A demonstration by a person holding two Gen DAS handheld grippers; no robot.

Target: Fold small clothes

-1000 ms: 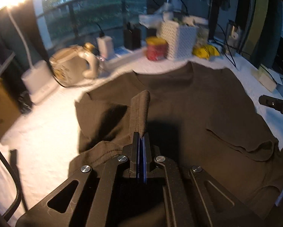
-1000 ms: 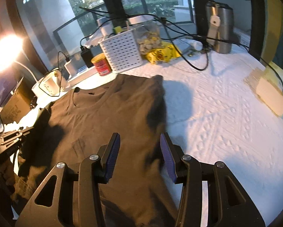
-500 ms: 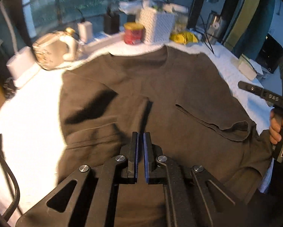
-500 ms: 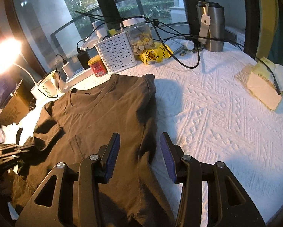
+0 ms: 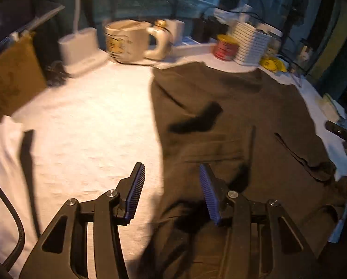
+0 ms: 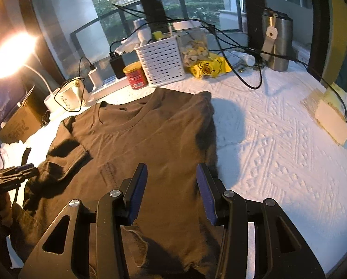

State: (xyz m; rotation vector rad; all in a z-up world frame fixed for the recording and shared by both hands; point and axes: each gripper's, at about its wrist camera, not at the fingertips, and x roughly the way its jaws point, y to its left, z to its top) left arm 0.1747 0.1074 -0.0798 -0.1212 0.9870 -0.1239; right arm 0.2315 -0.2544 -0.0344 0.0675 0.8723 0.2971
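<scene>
Shirt (image 6: 155, 144), dark brown, lies spread flat on the white-covered bench (image 6: 278, 153), both sleeves folded inward. Left tool (image 5: 171, 193) is opening, nothing between its pads, over the shirt's left edge. Right tool (image 6: 172, 193) hangs released above the shirt's lower body.
</scene>
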